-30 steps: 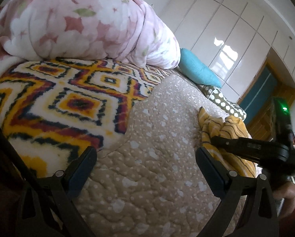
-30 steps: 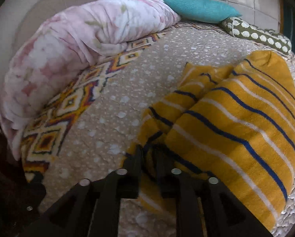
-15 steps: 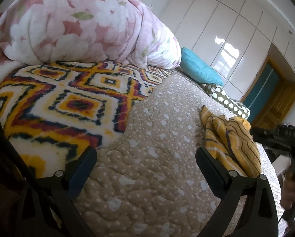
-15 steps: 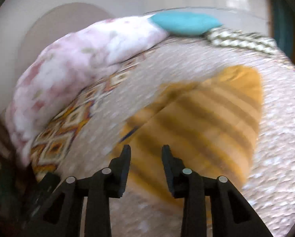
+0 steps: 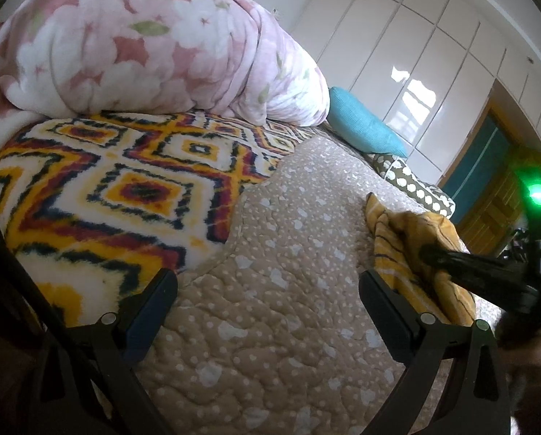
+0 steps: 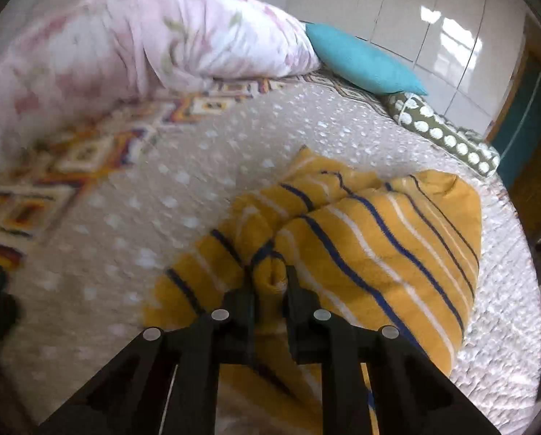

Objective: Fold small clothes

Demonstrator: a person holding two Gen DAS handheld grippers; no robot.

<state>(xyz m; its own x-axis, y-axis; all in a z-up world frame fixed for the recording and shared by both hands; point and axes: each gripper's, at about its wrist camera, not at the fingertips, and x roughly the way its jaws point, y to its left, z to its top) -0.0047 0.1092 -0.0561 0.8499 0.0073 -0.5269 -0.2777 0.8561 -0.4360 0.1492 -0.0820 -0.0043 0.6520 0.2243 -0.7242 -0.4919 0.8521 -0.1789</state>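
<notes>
A small mustard-yellow garment [image 6: 372, 239] with blue and white stripes lies bunched on the beige dotted quilt [image 6: 205, 181]. My right gripper [image 6: 269, 282] is shut on a fold at the garment's near edge. In the left wrist view the garment [image 5: 404, 239] lies at the right, with the right gripper's black body [image 5: 480, 275] over it. My left gripper [image 5: 267, 304] is open and empty, low over the quilt [image 5: 288, 253], to the left of the garment.
A pink floral duvet [image 5: 143, 43] is heaped at the back on a diamond-patterned blanket [image 5: 118, 188]. A teal pillow [image 5: 361, 127] and a green dotted bolster [image 5: 412, 185] lie at the far side. White wardrobes stand behind.
My right gripper opened and drew back half a second ago, and has now come down again and shut on the garment's near fold. My left gripper has stayed open and still.
</notes>
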